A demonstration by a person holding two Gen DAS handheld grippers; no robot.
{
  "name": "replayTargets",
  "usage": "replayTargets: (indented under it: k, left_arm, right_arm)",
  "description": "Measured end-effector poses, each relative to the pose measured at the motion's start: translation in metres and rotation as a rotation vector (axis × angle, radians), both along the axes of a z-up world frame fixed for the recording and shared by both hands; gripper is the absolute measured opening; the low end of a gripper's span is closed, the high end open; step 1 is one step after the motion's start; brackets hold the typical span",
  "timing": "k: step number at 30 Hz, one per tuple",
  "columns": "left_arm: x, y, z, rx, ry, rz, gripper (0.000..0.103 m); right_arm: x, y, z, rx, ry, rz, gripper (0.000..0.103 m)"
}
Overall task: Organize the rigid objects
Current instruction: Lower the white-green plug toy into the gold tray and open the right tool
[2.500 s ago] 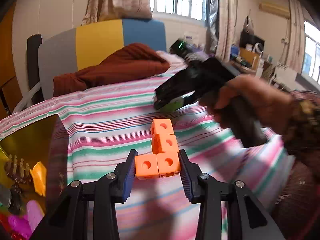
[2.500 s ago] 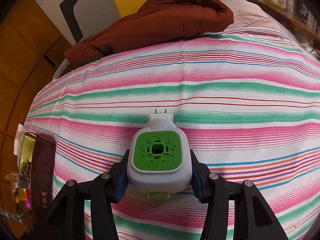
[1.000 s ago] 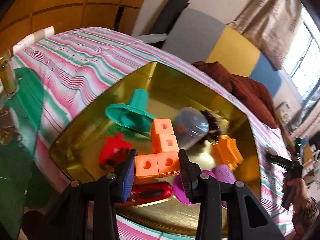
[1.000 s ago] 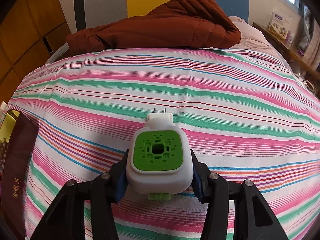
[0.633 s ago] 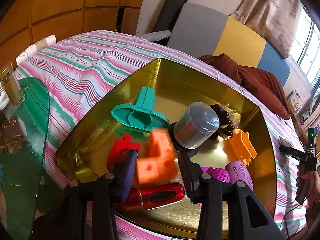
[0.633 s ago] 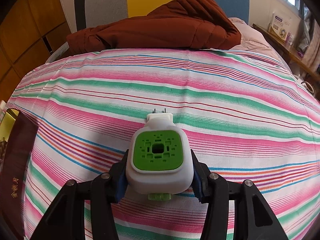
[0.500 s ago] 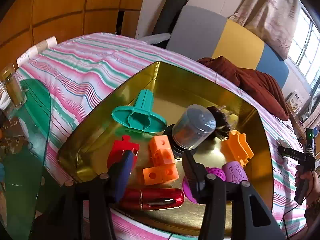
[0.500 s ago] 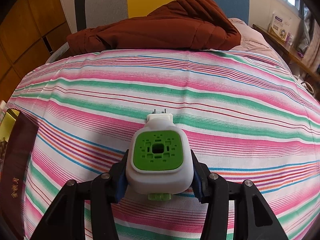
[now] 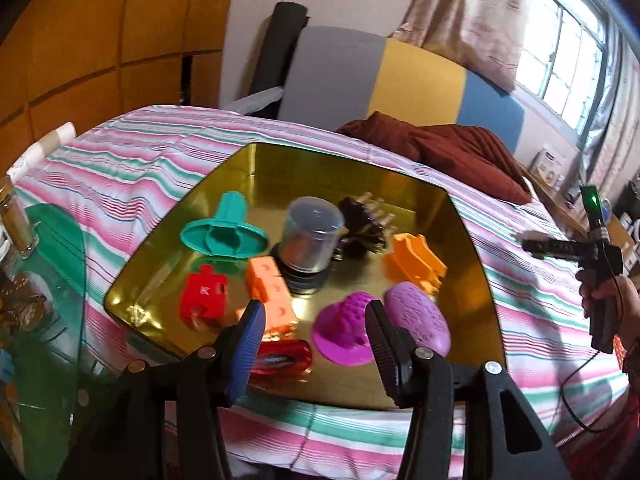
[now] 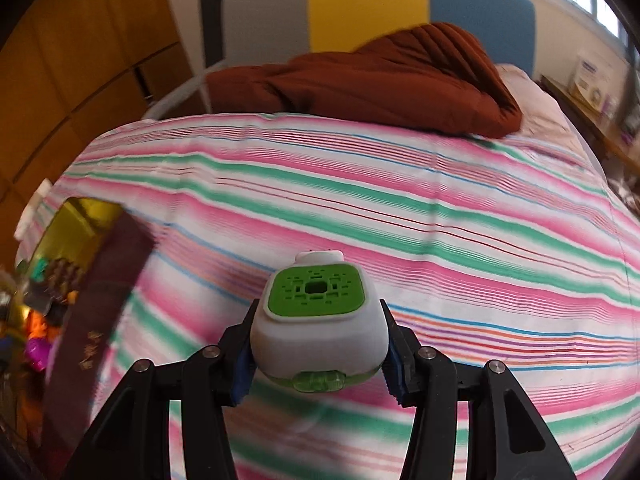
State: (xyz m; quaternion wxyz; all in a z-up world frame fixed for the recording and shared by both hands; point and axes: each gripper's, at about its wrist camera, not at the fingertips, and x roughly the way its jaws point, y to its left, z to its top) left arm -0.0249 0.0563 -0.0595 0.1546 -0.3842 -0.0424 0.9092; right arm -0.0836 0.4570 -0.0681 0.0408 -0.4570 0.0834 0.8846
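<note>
My left gripper (image 9: 314, 334) is open and empty above the near edge of a gold tray (image 9: 460, 248). The orange block piece (image 9: 269, 289) lies in the tray beside a clear capped jar (image 9: 310, 236). A teal funnel shape (image 9: 224, 236), a red block (image 9: 202, 294), an orange bracket (image 9: 416, 262), magenta toys (image 9: 348, 330) and a red tube (image 9: 282, 356) also lie there. My right gripper (image 10: 318, 340) is shut on a white and green plug-in device (image 10: 318, 312), held above the striped bedcover. It shows far right in the left wrist view (image 9: 560, 248).
The tray sits on a pink, green and white striped bedcover (image 10: 440, 220). A brown blanket (image 10: 380, 80) lies at the back by a grey, yellow and blue headboard (image 9: 400, 80). A green glass side table (image 9: 44, 320) with jars stands left. The tray's dark outer wall (image 10: 104, 300) shows at left.
My left gripper carried the orange block piece over the tray, opened and dropped it; it now lies in the tray. My right gripper has tilted and swung toward the tray, still holding the device.
</note>
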Motion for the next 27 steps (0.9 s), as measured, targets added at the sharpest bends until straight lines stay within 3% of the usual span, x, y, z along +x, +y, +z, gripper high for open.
replayTargets:
  k: [10, 18, 27]
  left_arm:
    - [0.019, 0.002, 0.003, 0.048, 0.013, -0.062, 0.052]
    - [0.027, -0.003, 0.008, 0.077, 0.026, -0.080, 0.052]
    - [0.031, -0.013, 0.010, 0.091, 0.031, -0.077, 0.052]
  right_arm:
    - [0.010, -0.071, 0.030, -0.101, 0.059, 0.103, 0.052]
    - [-0.001, -0.145, 0.044, -0.074, 0.067, 0.232, 0.052]
    - [-0.039, -0.196, 0.034, -0.051, 0.022, 0.290, 0.052]
